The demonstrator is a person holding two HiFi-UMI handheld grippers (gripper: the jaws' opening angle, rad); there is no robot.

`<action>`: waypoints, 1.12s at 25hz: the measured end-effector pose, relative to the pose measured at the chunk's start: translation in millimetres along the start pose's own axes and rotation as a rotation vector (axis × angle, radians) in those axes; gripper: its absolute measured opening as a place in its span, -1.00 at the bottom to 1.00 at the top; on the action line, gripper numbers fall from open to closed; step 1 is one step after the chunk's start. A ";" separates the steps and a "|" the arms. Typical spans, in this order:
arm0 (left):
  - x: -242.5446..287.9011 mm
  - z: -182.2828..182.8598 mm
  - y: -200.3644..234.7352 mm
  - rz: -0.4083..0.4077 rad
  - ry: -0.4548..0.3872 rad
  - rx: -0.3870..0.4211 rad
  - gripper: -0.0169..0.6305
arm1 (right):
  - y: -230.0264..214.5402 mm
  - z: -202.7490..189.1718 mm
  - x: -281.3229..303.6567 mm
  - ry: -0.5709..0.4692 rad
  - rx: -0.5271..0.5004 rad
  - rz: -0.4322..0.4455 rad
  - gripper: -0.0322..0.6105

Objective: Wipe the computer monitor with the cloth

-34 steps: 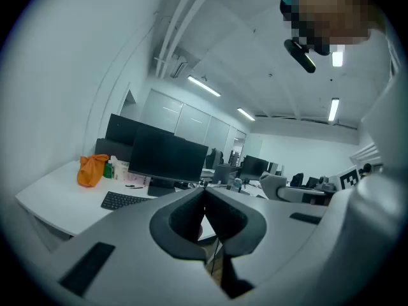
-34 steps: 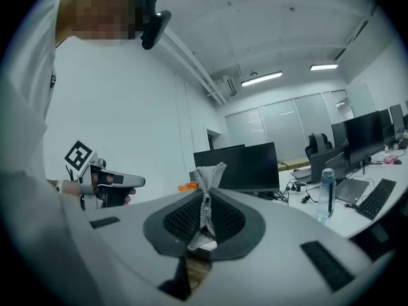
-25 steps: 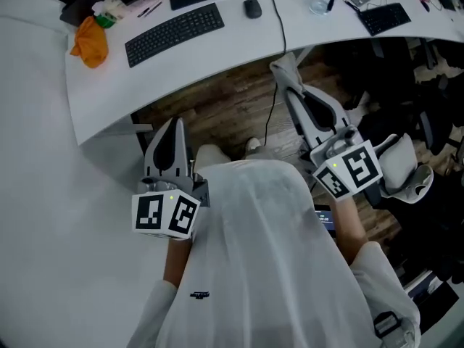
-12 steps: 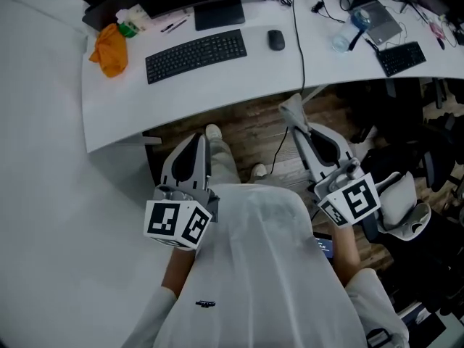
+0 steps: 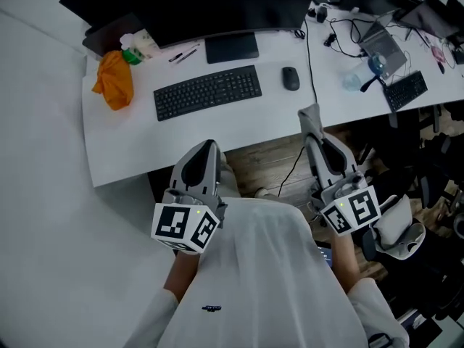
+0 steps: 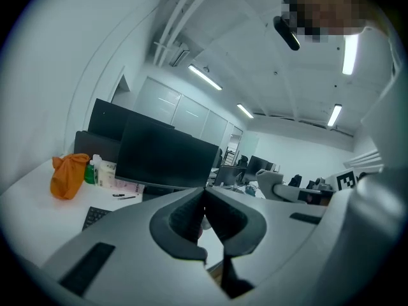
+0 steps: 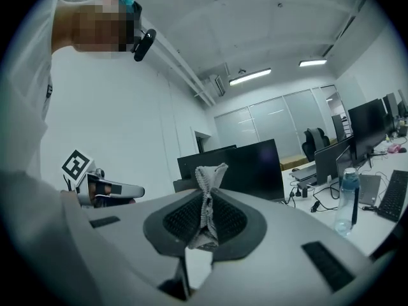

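R gripper pinches grey cloth, a tuft poking past the tips; L gripper pressed together, nothing btwn; both hang near desk front edge; dark monitor stands at desk's back, behind keyboard, well apart from cloth.

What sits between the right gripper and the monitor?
Head view: the mouse, a cable and bare desk lie between the right gripper, holding the cloth, and the monitor.

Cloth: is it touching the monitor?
Apart. The head view shows the cloth, held in the right tongs, at the front edge of the desk, with bare desktop between it and the monitor.
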State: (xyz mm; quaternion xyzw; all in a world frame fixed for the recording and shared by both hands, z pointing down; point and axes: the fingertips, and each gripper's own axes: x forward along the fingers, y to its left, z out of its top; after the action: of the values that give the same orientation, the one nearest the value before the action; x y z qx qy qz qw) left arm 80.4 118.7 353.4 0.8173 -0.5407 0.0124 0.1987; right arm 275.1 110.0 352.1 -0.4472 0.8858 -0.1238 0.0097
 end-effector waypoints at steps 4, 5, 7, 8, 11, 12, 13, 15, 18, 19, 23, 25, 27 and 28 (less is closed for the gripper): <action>29.3 30.6 44.5 -0.025 -0.005 0.000 -0.89 | -0.3 14.6 51.6 0.007 0.001 -0.033 -0.79; 36.2 39.1 55.4 -0.033 -0.007 0.002 -0.89 | -1.4 18.0 63.8 0.004 0.004 -0.048 -0.79; 48.2 54.2 75.8 -0.053 -0.009 0.010 -0.89 | -4.1 23.7 87.6 -0.005 0.021 -0.084 -0.79; 53.7 60.3 85.3 -0.065 -0.009 0.012 -0.89 | -5.4 26.3 99.1 -0.011 0.033 -0.100 -0.79; 69.9 75.0 110.6 -0.095 -0.001 0.009 -0.89 | -9.0 35.8 131.8 -0.030 0.048 -0.138 -0.80; 74.9 79.4 117.9 -0.106 0.001 0.007 -0.89 | -10.8 39.3 141.6 -0.038 0.045 -0.151 -0.82; 79.4 83.4 124.7 -0.116 0.004 0.006 -0.89 | -12.5 42.6 150.9 -0.047 0.044 -0.164 -0.82; 86.6 89.4 137.4 -0.138 0.011 0.008 -0.89 | -14.2 48.9 168.1 -0.067 0.043 -0.188 -0.82; 95.7 94.5 154.2 -0.170 0.026 0.007 -0.89 | -13.4 55.0 190.3 -0.081 0.025 -0.217 -0.82; 98.3 95.3 158.3 -0.180 0.032 0.006 -0.89 | -13.2 55.6 195.1 -0.082 0.019 -0.228 -0.82; 112.6 91.6 163.3 -0.227 0.065 -0.010 -0.89 | -19.4 60.0 200.0 -0.079 -0.018 -0.282 -0.82; 122.1 87.8 157.7 -0.251 0.082 -0.022 -0.89 | -26.1 63.5 198.3 -0.064 -0.062 -0.312 -0.82; 129.8 88.4 147.7 -0.275 0.086 -0.017 -0.89 | -33.7 67.2 195.3 -0.055 -0.087 -0.337 -0.82; 132.7 90.5 142.7 -0.286 0.082 -0.011 -0.89 | -37.9 69.6 193.9 -0.056 -0.088 -0.346 -0.82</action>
State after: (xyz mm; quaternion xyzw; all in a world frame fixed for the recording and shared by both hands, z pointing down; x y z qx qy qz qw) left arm -8.9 -76.5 345.7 0.8838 -0.4100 0.0143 0.2251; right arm 197.7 -80.3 311.4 -0.5962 0.7996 -0.0721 -0.0066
